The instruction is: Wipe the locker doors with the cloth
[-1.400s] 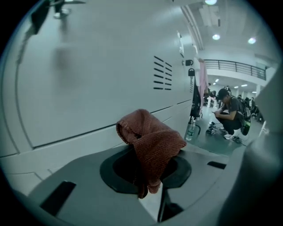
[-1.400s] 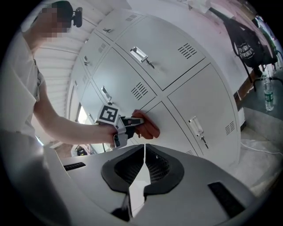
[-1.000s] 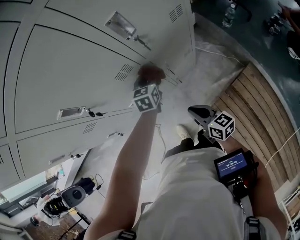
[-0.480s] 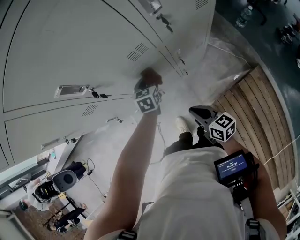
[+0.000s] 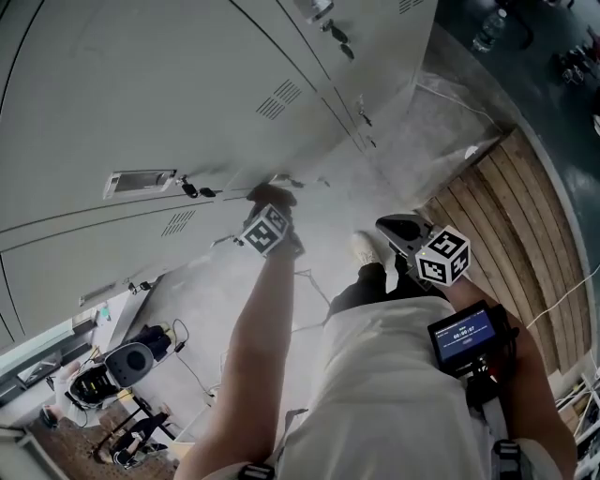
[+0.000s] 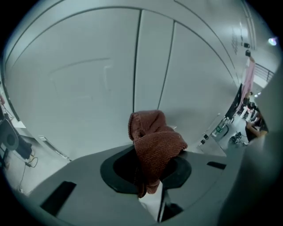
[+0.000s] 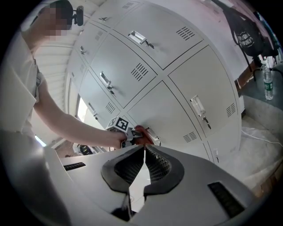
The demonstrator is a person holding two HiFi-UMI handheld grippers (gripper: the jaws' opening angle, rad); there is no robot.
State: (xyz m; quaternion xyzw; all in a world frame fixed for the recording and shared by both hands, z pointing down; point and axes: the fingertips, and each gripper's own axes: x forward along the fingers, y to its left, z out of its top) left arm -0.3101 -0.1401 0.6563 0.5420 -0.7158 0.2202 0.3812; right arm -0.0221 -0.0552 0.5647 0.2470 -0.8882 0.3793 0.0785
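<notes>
My left gripper (image 5: 268,217) is stretched out to the grey locker doors (image 5: 141,103) and is shut on a reddish-brown knitted cloth (image 5: 271,195), which lies against a door near a seam. In the left gripper view the cloth (image 6: 154,143) bulges out of the left gripper (image 6: 148,172) and hides its fingertips; the pale door (image 6: 79,84) fills the view behind it. My right gripper (image 5: 401,228) hangs back near my body, away from the lockers. Seen in its own view, the right gripper (image 7: 144,148) is shut and holds nothing, and the cloth (image 7: 142,133) shows beyond it.
A recessed handle (image 5: 139,180) and a key (image 5: 192,190) sit left of the cloth. A wooden slatted platform (image 5: 511,206) runs along the right. A water bottle (image 5: 491,29) stands at the far top right. Equipment and cables (image 5: 117,370) lie on the floor at lower left.
My left gripper has slid the cloth leftward and lower along the locker door. The right gripper has stayed where it was, shut.
</notes>
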